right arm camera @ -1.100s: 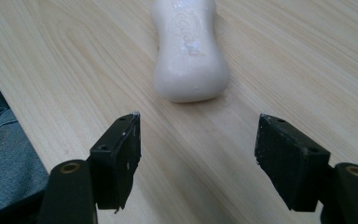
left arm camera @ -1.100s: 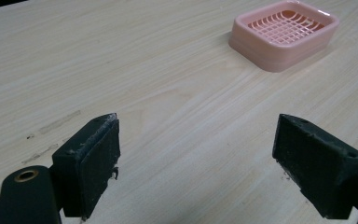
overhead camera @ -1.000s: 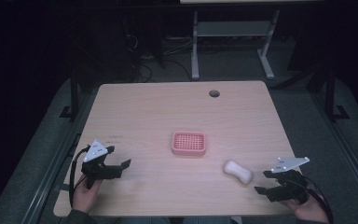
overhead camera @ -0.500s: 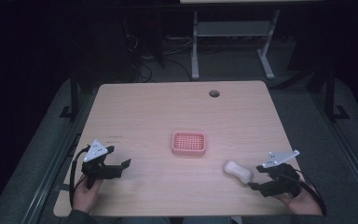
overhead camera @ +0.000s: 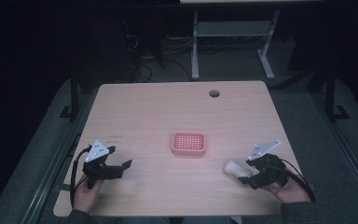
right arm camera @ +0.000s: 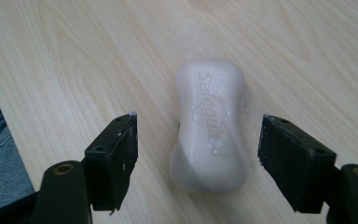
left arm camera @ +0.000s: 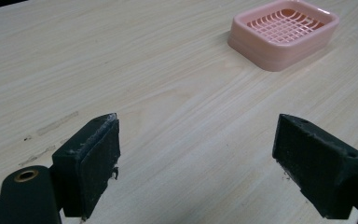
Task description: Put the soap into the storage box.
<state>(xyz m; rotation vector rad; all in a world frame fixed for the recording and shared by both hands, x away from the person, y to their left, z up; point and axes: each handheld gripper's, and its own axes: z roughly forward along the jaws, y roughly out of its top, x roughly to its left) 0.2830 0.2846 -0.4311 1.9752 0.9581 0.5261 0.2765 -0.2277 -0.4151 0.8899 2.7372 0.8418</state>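
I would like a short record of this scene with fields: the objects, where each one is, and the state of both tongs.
surface: wooden table
soap bar: white bar of soap lying flat on the table, near the right front edge
soap dish: pink soap dish, empty, near the table's middle
right tongs: right tongs open, jaws on either side of the soap, not touching it
left tongs: left tongs open, nothing between the jaws, pointed toward the dish
likely next move: the right tongs probably close on the soap
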